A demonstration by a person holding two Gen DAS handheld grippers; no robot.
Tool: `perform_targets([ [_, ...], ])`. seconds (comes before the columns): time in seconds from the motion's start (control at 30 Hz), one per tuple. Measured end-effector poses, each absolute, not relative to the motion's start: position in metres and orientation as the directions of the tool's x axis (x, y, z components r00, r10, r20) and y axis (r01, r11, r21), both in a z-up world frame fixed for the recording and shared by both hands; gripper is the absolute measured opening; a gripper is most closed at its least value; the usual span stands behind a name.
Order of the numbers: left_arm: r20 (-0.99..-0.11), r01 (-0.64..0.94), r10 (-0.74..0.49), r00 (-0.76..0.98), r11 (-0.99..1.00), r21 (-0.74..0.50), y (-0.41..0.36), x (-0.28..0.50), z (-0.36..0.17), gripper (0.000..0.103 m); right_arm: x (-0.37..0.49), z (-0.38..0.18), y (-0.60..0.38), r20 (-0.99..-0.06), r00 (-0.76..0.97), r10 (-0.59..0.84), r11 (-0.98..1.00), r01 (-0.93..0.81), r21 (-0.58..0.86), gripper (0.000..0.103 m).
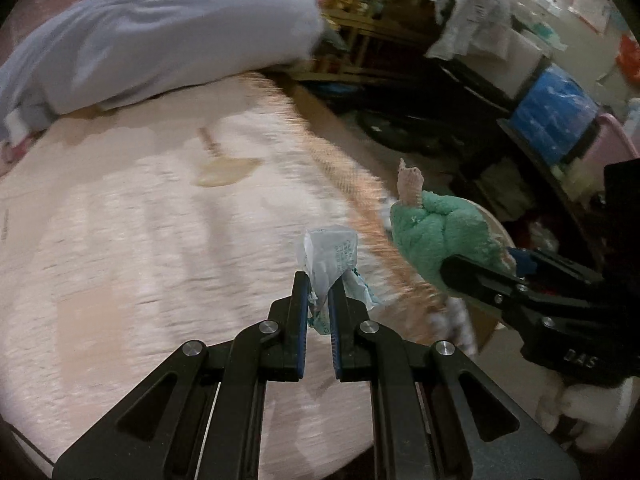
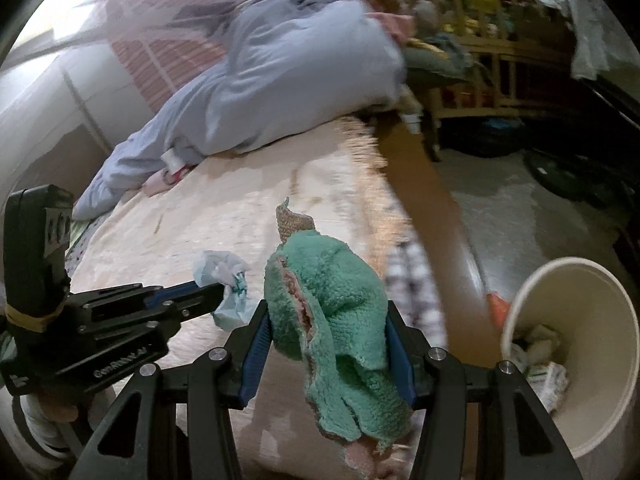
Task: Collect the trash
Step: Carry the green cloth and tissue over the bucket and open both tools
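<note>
My left gripper (image 1: 319, 280) is shut on a crumpled white and teal wrapper (image 1: 332, 260), held above the pink bed cover (image 1: 140, 240). It also shows in the right wrist view (image 2: 222, 292) with the wrapper (image 2: 224, 276). My right gripper (image 2: 326, 316) is shut on a green fluffy cloth (image 2: 332, 320) with a pink knitted tip; the cloth shows in the left wrist view (image 1: 436, 232) beside the right gripper (image 1: 452, 270). A cream waste bin (image 2: 592, 320) with trash inside stands on the floor at the right, beside the bed.
A light blue duvet (image 1: 160, 32) lies at the bed's far end. A brown bed rail (image 2: 432, 208) runs along the edge. Wooden shelves (image 2: 480, 48), a blue crate (image 1: 552, 116) and dark clutter crowd the floor on the right.
</note>
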State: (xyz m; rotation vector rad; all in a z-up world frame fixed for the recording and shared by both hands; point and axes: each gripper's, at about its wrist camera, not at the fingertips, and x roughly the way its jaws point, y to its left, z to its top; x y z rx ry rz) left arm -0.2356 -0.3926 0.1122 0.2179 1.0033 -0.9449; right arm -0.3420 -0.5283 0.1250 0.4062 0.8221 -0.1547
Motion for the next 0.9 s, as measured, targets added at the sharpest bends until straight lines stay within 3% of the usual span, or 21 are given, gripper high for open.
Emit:
perform_targets([
  [0.7,-0.793,0.858,-0.609,-0.014,0.4,-0.322,-0.546,-0.312,0.1,0.007,-0.458,0.085,-0.67,-0.788,0.593,-0.168,0.753,0.593,0.285,0.052],
  [0.9,-0.777,0.859,-0.627,-0.049,0.37,-0.353,-0.573,-0.319,0.094,0.012,-0.472,0.074,-0.693,-0.799,0.568,-0.197,0.715,0.641,0.279,0.052],
])
